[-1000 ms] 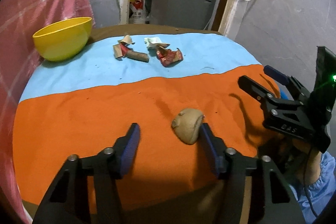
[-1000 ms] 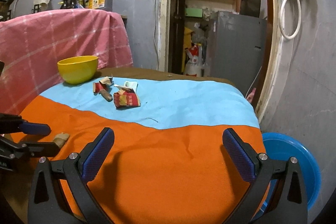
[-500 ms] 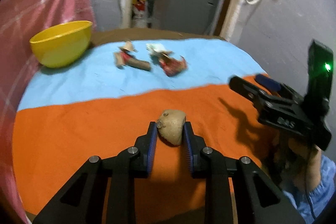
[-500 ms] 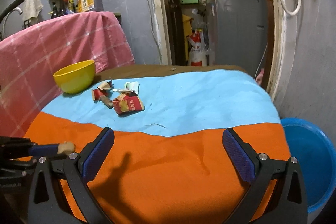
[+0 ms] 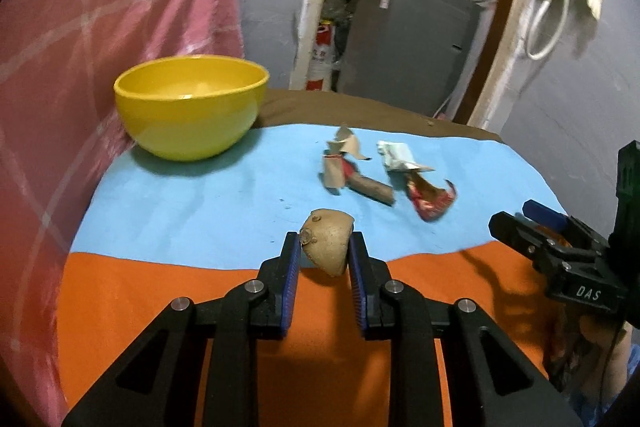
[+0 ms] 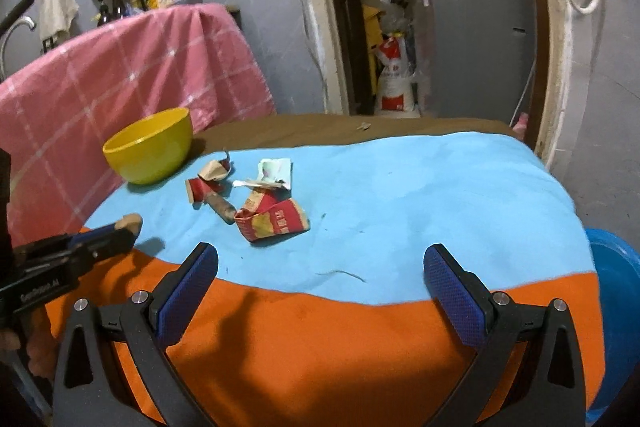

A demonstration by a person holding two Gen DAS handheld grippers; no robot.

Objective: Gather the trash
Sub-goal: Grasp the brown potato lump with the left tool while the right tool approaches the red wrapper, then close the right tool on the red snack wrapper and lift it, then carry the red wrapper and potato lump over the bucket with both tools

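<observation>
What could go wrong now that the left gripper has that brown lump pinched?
1. The rounded tan-brown lump sits only at the tips of the left gripper, so it may slip out in transit.
2. The open right gripper hovers near the crumpled red paper wrapper; a sweep could scatter the scraps.

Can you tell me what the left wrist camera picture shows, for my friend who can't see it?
The left gripper pinches a brown, potato-like lump above a table cloth that is blue at the back and orange in front. Beyond it lie crumpled wrappers and a yellow bowl. The right gripper shows at the right edge.
</observation>
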